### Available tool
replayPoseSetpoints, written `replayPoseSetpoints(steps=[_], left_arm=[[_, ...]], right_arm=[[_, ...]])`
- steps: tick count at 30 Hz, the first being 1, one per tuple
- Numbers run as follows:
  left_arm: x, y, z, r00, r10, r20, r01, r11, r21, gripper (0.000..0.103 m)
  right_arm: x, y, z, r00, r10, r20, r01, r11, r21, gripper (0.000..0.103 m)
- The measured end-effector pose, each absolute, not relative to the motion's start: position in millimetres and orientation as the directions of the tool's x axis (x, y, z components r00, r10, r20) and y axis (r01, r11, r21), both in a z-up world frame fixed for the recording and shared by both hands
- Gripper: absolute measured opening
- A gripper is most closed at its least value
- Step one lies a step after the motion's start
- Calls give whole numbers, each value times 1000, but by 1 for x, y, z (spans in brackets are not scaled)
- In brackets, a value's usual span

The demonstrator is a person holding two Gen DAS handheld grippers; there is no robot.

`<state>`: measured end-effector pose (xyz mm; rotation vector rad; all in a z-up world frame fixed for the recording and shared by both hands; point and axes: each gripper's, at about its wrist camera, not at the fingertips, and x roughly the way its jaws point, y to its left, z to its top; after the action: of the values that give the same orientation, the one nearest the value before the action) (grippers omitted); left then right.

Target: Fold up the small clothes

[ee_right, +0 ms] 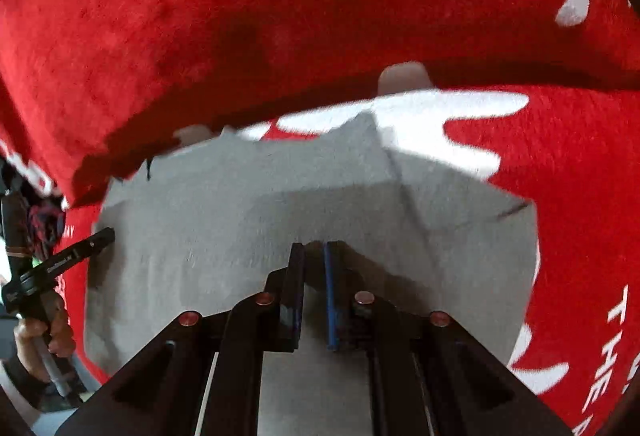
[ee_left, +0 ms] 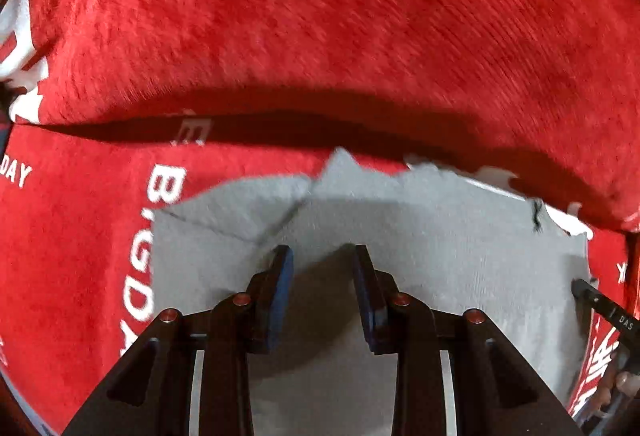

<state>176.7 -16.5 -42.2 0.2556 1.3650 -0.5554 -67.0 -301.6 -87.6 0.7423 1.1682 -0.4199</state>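
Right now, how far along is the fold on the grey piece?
Done: grey garment lies folded over on the red blanket. In hand: right tongs pinch its near fold; left tongs stand open, empty. Left: release and flatten, probably another fold.

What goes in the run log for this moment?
left gripper: open over grey garment | right gripper: shut on it | red printed cloth underneath

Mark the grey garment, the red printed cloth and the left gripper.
grey garment (ee_left: 440,256): left wrist view, flat middle panel.
red printed cloth (ee_left: 320,15): left wrist view, plain raised fold.
left gripper (ee_left: 323,256): left wrist view, between the fingertips.
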Motion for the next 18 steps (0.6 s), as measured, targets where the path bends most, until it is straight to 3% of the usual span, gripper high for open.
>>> replayPoseSetpoints(steps=[4, 11, 15, 16, 17, 18], left_arm=[[186, -5, -34, 167, -127, -978, 511, 859, -24, 33], [162, 39, -9, 67, -179, -982, 562, 820, -111, 33], [131, 65, 1, 5, -168, -986, 555, 821, -137, 33], [126, 71, -1, -6, -163, -987, 547, 826, -140, 36], [122, 74, 0, -12, -158, -987, 540, 830, -139, 48], [115, 79, 3, 0, -148, -989, 528, 840, -126, 84]], right_arm=[[-68, -320, -90, 323, 27, -946, 686, 682, 254, 8], [-97, -328, -78, 353, 100, -930, 708, 622, 336, 14], [-117, -322, -73, 380, 154, -912, 715, 577, 396, 31], [-121, -320, -72, 386, 165, -908, 717, 566, 408, 33], [-125, -318, -70, 389, 172, -905, 718, 559, 415, 33], [-129, -316, -69, 390, 179, -903, 719, 553, 421, 33]])
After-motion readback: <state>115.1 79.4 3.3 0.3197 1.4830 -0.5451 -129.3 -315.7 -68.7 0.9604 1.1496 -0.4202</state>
